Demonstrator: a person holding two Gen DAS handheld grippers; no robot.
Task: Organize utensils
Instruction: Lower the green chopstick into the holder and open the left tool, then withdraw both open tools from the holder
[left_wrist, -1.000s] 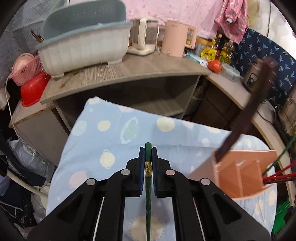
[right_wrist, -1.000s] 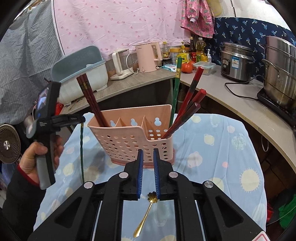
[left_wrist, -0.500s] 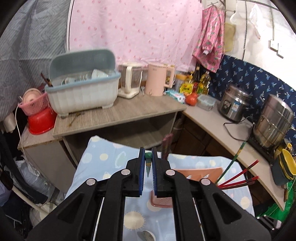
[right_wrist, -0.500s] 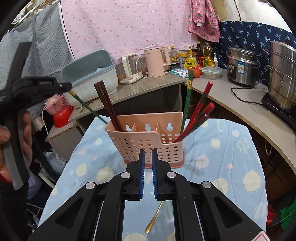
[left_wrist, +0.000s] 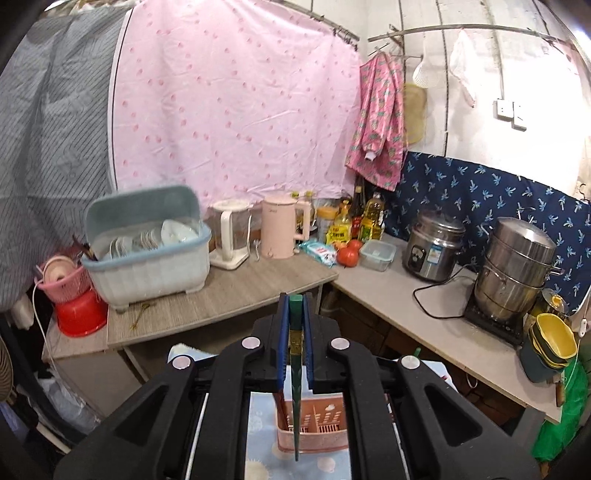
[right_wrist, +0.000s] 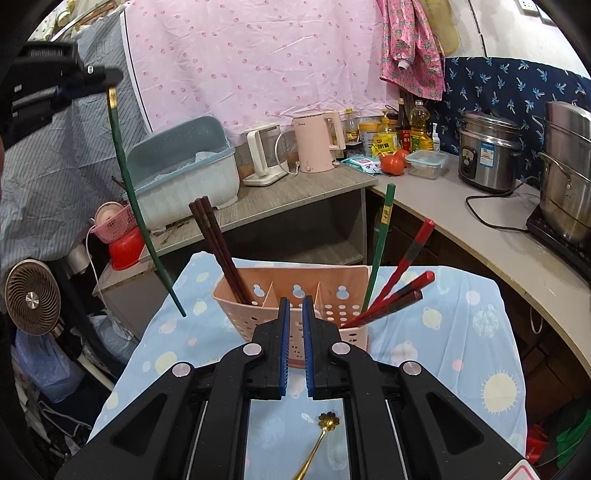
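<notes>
Left wrist view sits high, looking level toward the kitchen corner, pink caddy (left_wrist: 313, 424) far below between its fingers. Right wrist view sits low and close behind the caddy (right_wrist: 295, 295), facing the same corner. Both share caddy, dish bin (left_wrist: 147, 258), kettle (right_wrist: 317, 142).

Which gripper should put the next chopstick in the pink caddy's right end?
Left. The left gripper is already shut on the green chopstick, raised with its tip hanging left of the pink caddy. The right gripper holds nothing, its jaws slightly apart before the caddy; the gold spoon lies below.
</notes>
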